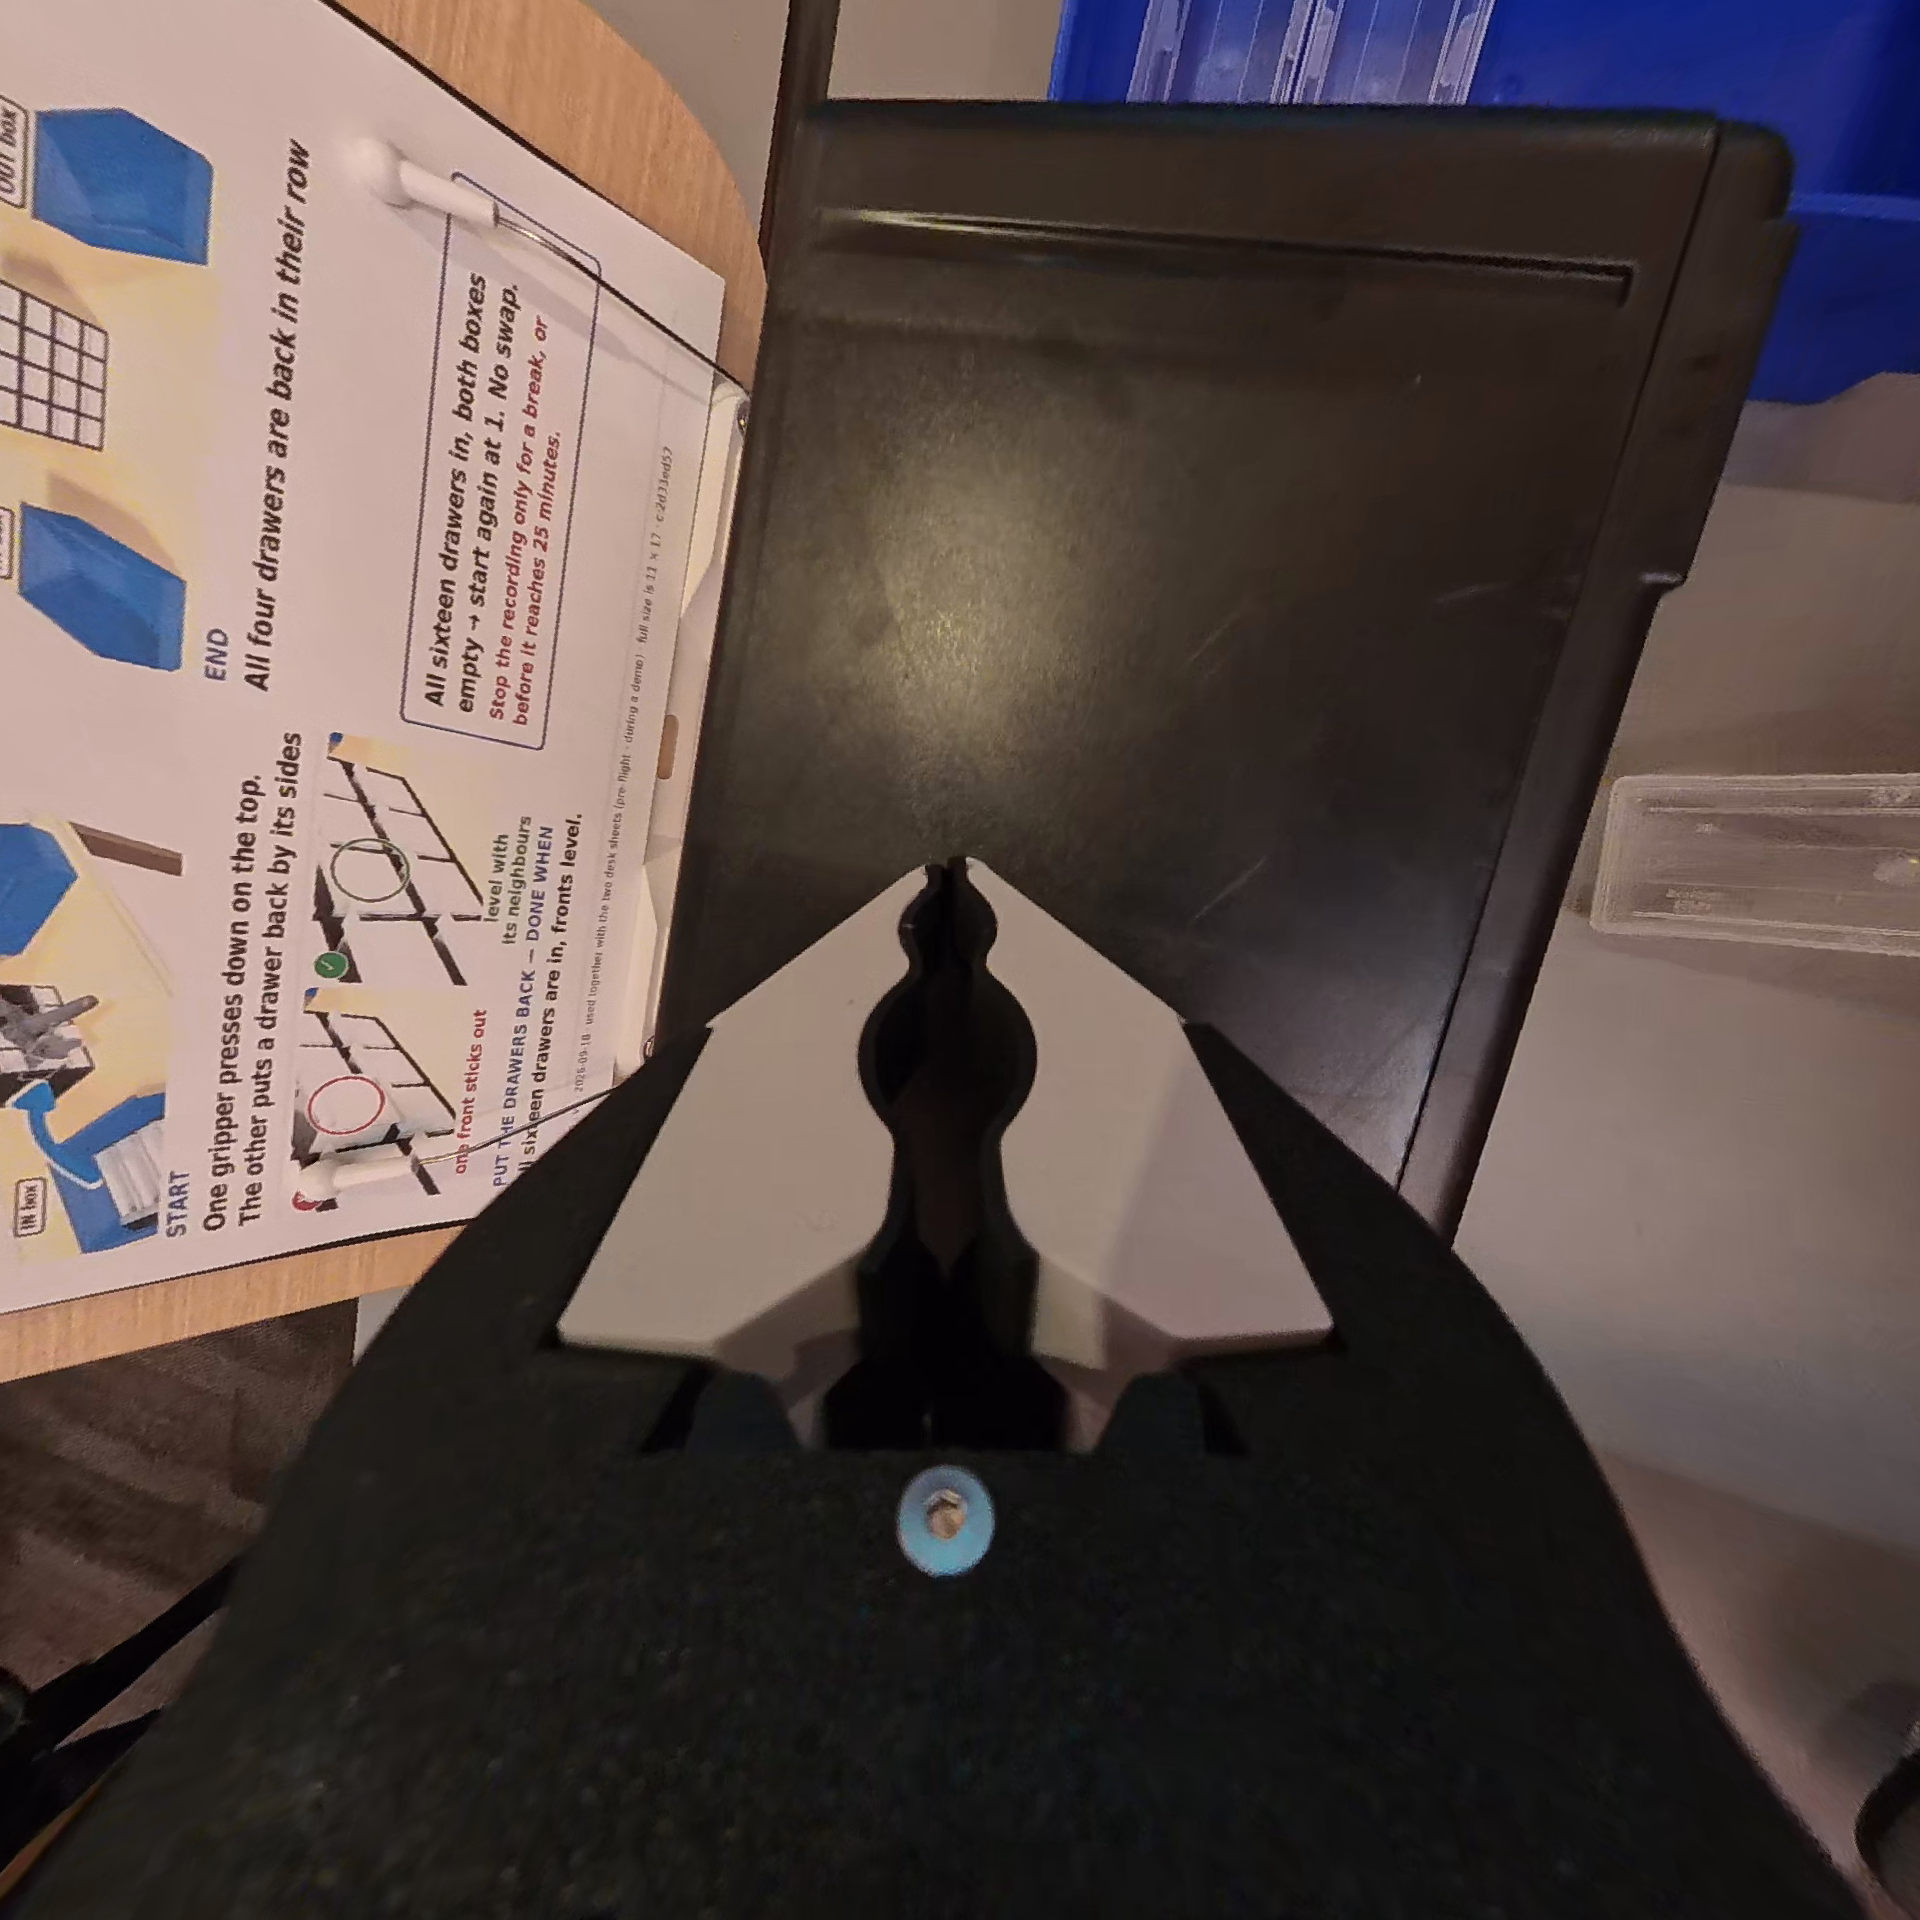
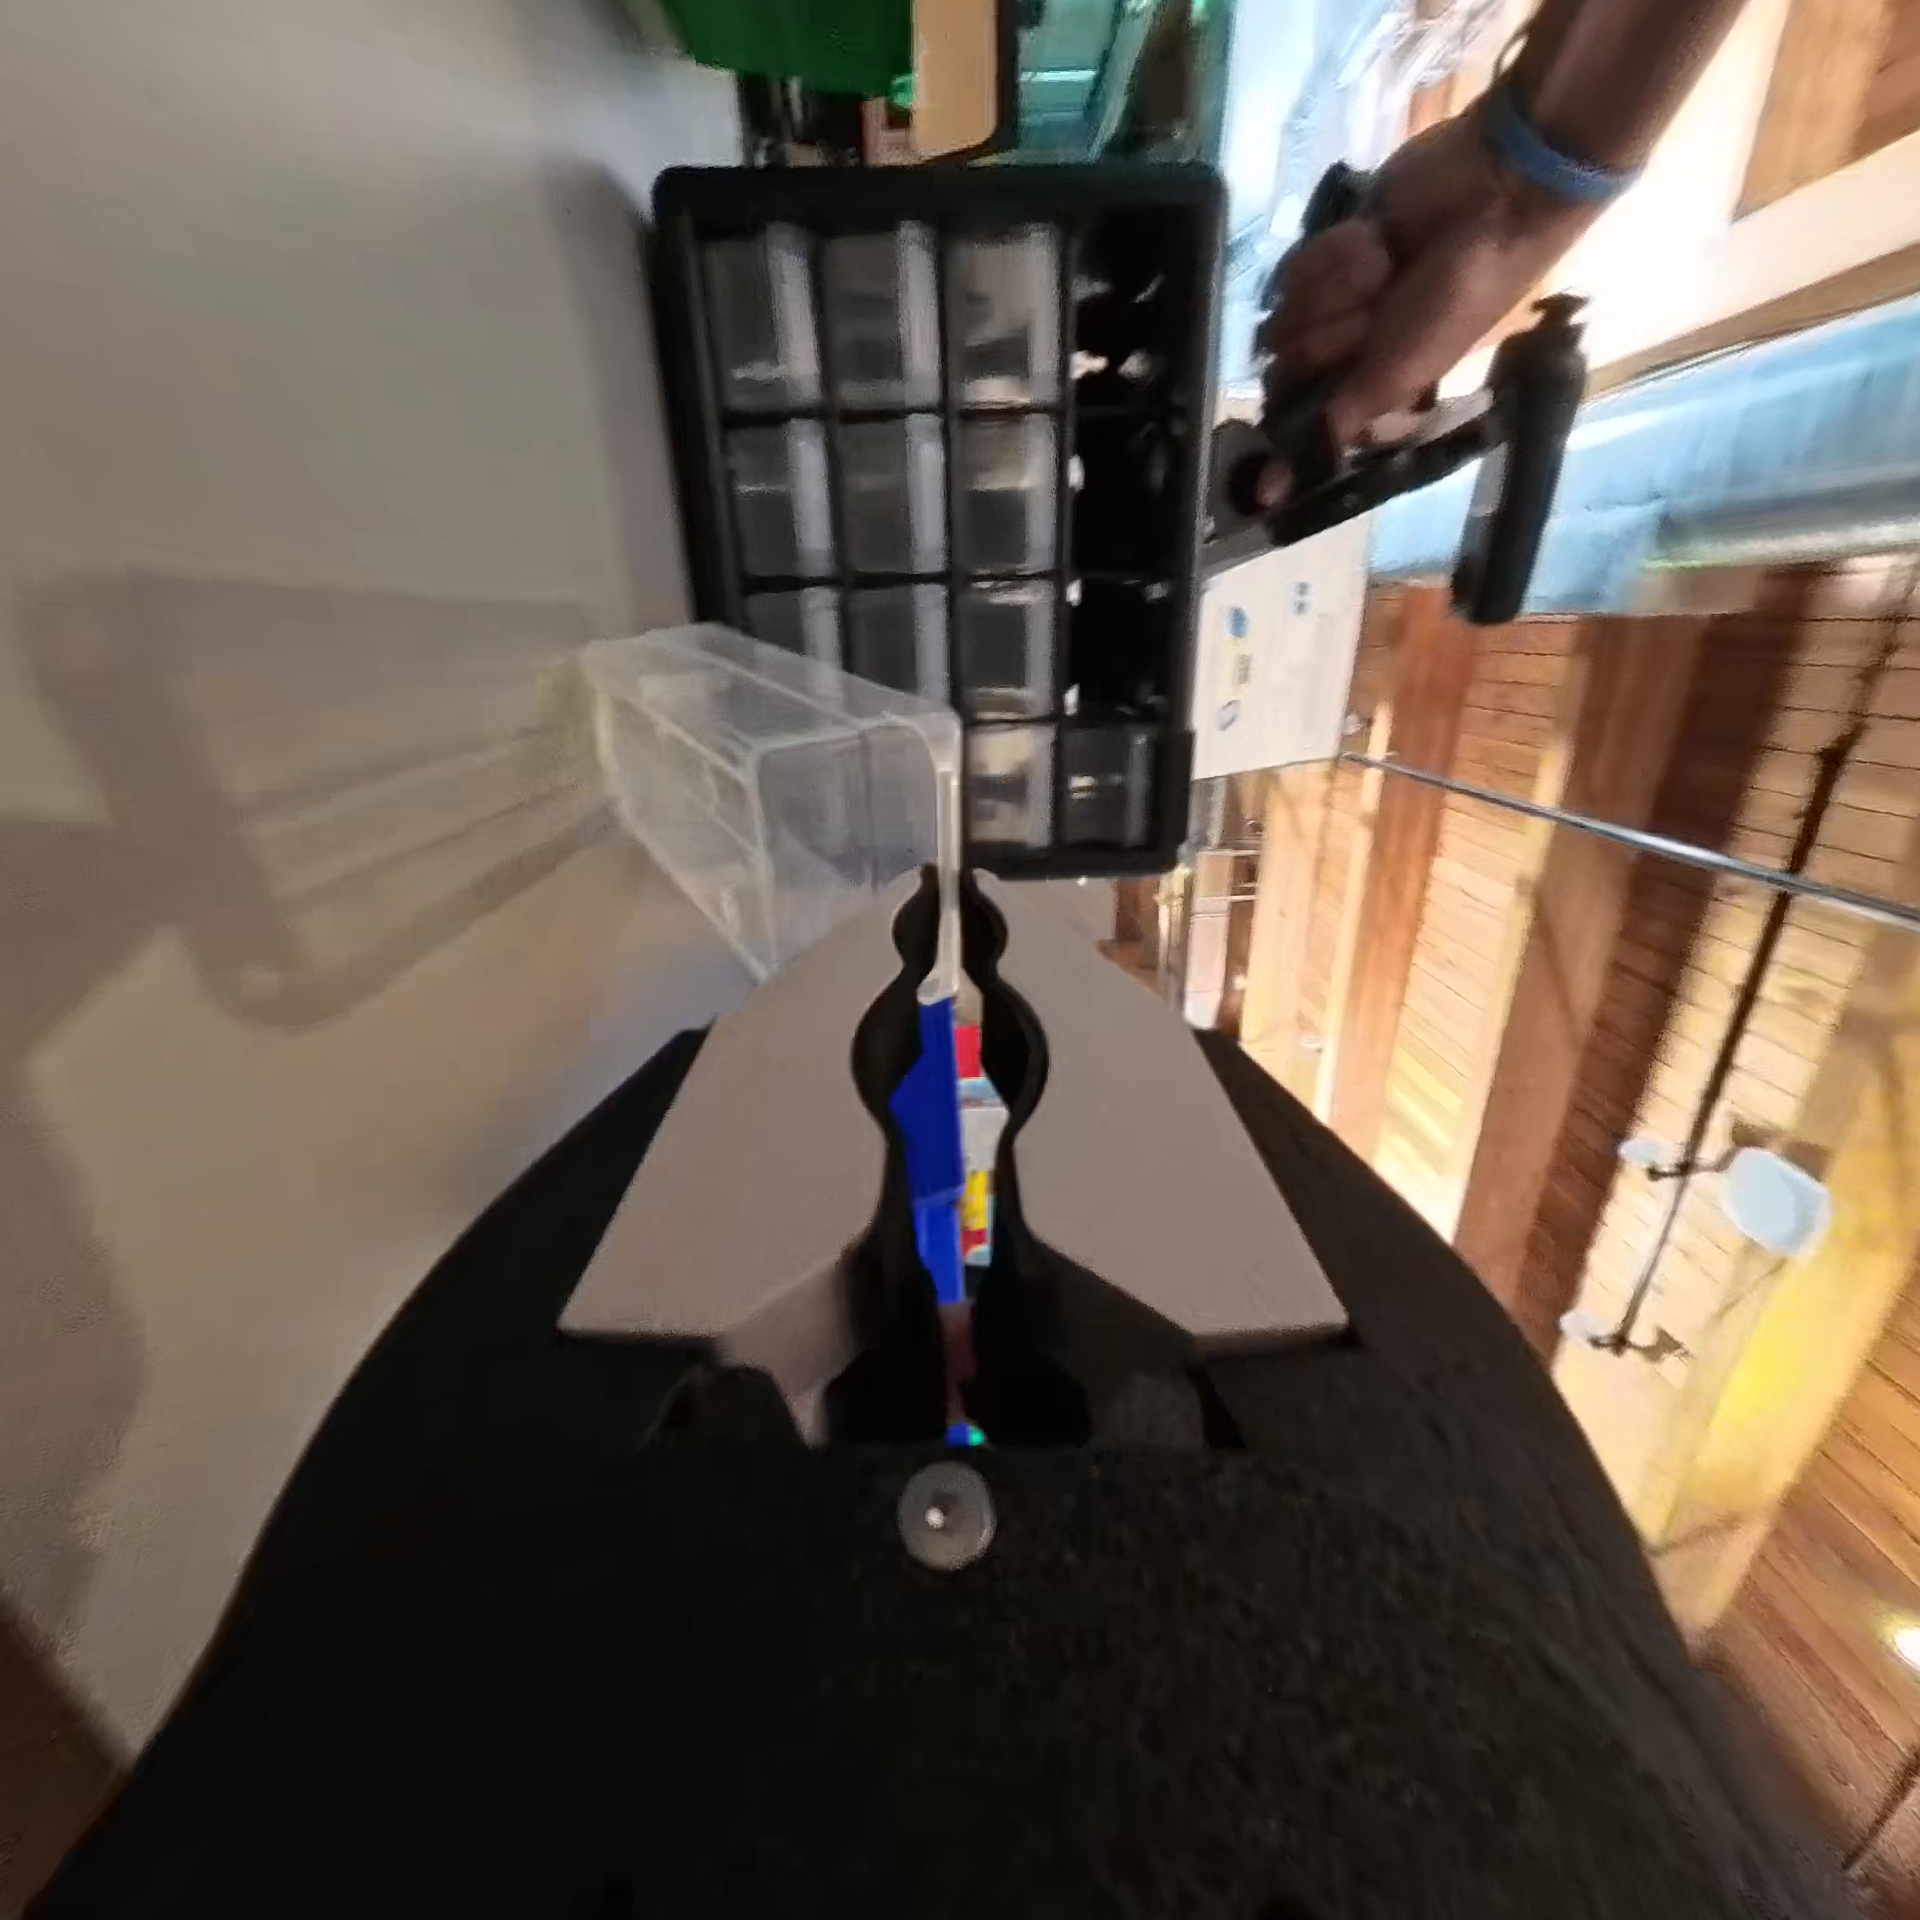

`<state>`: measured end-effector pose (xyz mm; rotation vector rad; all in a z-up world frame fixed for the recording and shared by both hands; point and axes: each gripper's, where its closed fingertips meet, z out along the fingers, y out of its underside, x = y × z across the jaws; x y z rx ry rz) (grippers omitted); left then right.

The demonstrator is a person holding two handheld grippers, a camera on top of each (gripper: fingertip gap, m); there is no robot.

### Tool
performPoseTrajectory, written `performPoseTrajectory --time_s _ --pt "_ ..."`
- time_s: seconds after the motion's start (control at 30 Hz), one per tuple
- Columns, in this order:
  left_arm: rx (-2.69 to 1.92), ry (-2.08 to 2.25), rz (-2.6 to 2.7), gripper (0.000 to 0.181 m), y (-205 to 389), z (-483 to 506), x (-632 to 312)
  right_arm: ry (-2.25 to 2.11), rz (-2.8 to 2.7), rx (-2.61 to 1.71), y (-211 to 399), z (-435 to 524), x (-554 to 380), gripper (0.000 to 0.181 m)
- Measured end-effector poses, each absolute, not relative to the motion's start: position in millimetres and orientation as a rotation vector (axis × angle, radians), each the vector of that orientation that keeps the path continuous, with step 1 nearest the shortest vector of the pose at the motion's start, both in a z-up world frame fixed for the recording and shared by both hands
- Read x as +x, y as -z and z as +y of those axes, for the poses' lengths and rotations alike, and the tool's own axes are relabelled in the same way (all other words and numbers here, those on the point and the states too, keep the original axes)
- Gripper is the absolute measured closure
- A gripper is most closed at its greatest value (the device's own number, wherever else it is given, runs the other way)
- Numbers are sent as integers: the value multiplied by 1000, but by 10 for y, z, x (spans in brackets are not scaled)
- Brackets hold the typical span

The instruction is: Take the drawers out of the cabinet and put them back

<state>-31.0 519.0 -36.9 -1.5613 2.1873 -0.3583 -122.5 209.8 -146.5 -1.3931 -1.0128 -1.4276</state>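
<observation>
- We see the black drawer cabinet [image 2: 935, 509] straight ahead of the right gripper [image 2: 951, 883] in the right wrist view. Most of its cells hold clear drawers, and the column along its top side looks largely dark and empty, apart from one cell at the end that seems to hold something.
- In the left wrist view the cabinet's flat black top [image 1: 1195, 540] fills the frame. The left gripper [image 1: 951, 864] sits right at it with its jaws pressed together and nothing between them; we judge it is bracing the cabinet, though we cannot confirm contact.
- We hold a clear plastic drawer [image 2: 769, 790] in the right gripper, the jaws pinching its thin front tab. Its long axis runs away from the jaws and off to one side, across the cabinet's face, not yet square to any cell.
- The coming move turns on this: the drawer must swing until its long axis points into an empty cell ahead, and the right gripper is the one carrying it.
- A second clear drawer [image 1: 1766, 852] lies on the desk [image 1: 1662, 1351] just beside the cabinet.
</observation>
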Motion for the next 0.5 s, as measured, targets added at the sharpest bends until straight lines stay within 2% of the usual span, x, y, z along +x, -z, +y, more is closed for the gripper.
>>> performPoseTrajectory --time_s 0.5 --pt "-1553 264 2179 181 368 5193 -299 1126 -1005 -1821 2162 1739 -1085 171"
